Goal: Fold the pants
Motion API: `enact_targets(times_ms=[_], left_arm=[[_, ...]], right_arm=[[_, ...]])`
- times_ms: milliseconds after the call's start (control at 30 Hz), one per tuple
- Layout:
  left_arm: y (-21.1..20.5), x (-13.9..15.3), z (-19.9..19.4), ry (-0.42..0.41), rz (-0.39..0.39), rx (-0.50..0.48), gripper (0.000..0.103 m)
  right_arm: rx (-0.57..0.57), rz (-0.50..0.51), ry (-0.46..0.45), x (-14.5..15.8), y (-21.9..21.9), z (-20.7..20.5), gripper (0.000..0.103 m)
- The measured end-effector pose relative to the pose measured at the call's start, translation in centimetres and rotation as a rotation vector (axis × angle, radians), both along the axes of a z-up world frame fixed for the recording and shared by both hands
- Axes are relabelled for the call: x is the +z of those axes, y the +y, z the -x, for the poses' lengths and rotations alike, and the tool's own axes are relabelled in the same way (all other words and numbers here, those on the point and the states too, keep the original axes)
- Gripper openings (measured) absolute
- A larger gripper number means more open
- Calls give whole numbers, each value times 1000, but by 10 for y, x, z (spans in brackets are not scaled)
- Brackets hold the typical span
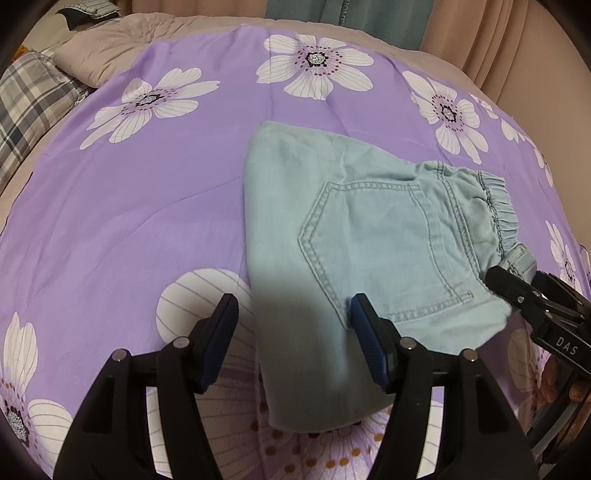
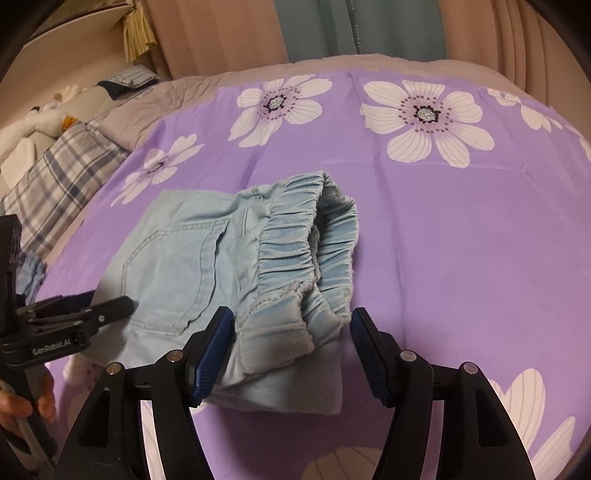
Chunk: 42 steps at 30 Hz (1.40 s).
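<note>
Light blue denim pants (image 1: 354, 236) lie folded into a compact bundle on the purple flowered bedspread (image 1: 147, 192). The back pocket faces up and the elastic waistband (image 2: 295, 240) is at the right end. My left gripper (image 1: 291, 328) is open, its jaws astride the near left edge of the bundle. My right gripper (image 2: 291, 343) is open just above the near waistband corner, which sits between its fingers. In the left wrist view the right gripper (image 1: 517, 288) reaches the waistband corner from the right. In the right wrist view the left gripper (image 2: 107, 306) is at the bundle's left edge.
A plaid pillow (image 2: 62, 177) and a stuffed toy (image 2: 40, 118) lie at the far left of the bed. A beige quilt (image 1: 122, 44) lies along the far side. Curtains (image 2: 332, 29) hang behind the bed. Bare bedspread (image 2: 461, 240) stretches right of the pants.
</note>
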<state>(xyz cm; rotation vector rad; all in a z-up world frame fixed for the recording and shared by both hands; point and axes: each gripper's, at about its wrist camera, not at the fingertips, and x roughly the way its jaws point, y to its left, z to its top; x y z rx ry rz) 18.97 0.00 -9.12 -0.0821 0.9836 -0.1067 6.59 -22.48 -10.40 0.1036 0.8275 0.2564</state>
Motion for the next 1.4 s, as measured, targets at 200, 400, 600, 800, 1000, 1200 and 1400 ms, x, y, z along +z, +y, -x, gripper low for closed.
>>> enact_targets(times_ms=[200,400,600,800,1000,1200,1400], left_arm=[[-5,-4,1,5,-21,-5,64],[-4,-7,2,9,-16,-8,64],[-4,-7,2,9,-16,-4,66],[-5,-7,5,16,-18,5,66],[-2,-5,6,32,-14,42,73],[-5,13,25,39,-36,58,78],[-5,46,52,-2,-53,85,102]], right_arm=[[-8,19,16,-8,3,-2,65],[-4,38,2,-6,5,2,65],[-19,5,15,-12,1,0,67],[-30,9,19,-11,1,1,67],[-40,16,27,-11,2,0,67],[-66,42,12,7,4,17,67],[-85,-7,-8,33,-8,44,87]])
